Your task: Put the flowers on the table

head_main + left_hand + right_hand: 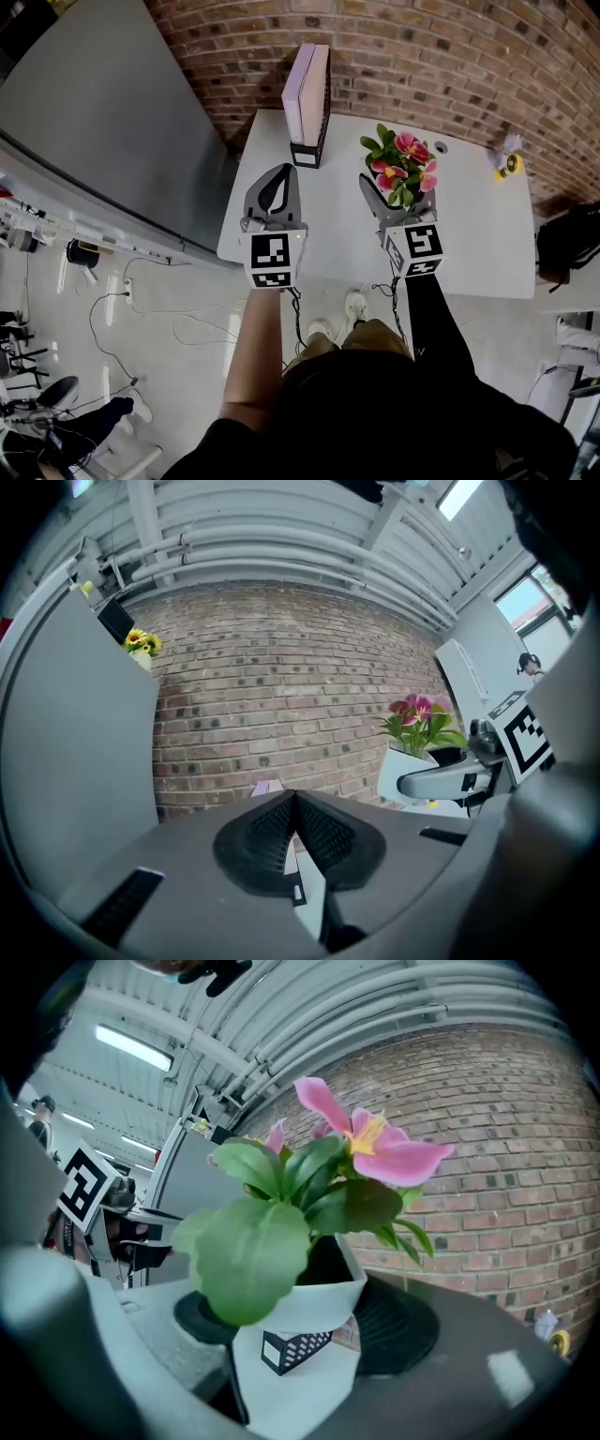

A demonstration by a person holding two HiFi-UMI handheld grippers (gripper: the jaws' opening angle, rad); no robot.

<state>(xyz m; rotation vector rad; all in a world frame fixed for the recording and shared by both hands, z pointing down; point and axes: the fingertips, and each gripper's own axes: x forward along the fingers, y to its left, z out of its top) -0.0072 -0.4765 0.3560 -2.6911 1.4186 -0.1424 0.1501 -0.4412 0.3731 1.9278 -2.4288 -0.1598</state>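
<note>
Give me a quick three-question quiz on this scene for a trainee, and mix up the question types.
1. True or false: the left gripper has its fingers shut on nothing.
2. What holds the white pot of pink flowers? A the left gripper, B the right gripper, C nothing.
3. Fill in: the wall behind the white table is made of ___.
Key: 1 true; 2 B; 3 brick.

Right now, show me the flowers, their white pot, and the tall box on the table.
flowers (403, 169): head view, middle of the pink blooms and leaves.
white pot (291, 1387): right gripper view, its front wall.
tall box (300, 94): head view, its pale broad face.
</note>
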